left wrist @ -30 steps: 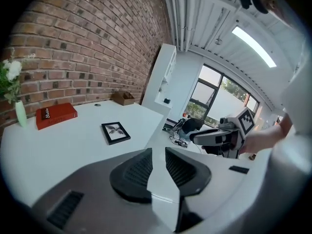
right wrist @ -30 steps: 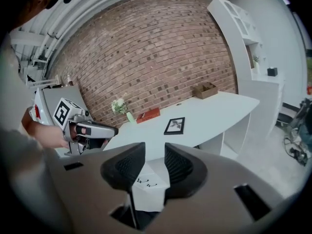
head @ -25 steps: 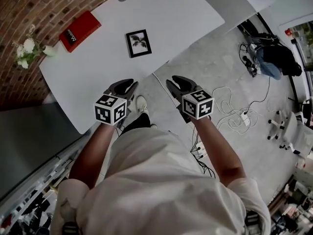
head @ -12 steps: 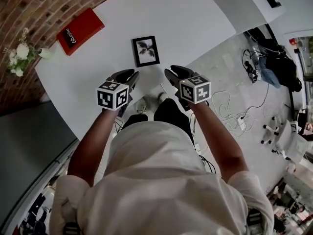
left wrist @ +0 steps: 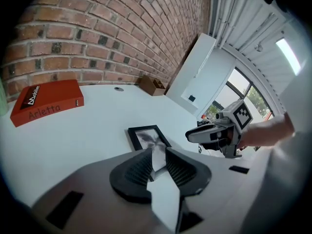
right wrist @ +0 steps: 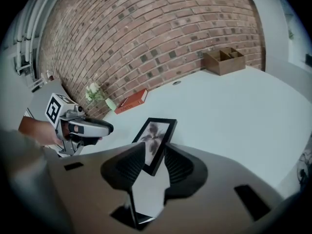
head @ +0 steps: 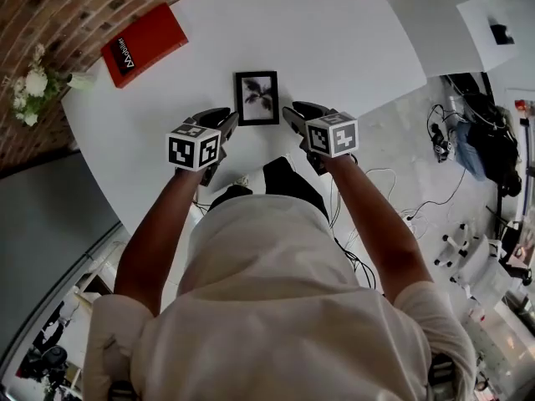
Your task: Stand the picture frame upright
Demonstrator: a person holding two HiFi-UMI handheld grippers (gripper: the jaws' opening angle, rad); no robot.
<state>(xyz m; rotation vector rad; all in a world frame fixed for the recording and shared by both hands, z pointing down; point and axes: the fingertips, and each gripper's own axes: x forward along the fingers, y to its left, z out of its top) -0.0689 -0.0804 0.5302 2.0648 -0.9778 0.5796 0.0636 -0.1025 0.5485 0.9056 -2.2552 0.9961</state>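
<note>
Head view: slim black rectangular frame (head: 257,98), grey leafy print, flat on smooth white surface (head: 334,40) at 12 o'clock between my left gripper (head: 224,120) and right gripper (head: 293,113); both jaws released.

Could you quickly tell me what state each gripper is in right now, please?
Left gripper: open, fingers apart, holding nothing.
Right gripper: open, holding nothing; the picture frame lies flat, ungripped.

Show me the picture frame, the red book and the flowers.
picture frame (head: 257,98): head view, centre of its print
red book (head: 153,37): head view, middle of cover
flowers (head: 36,83): head view, a white bloom
</note>
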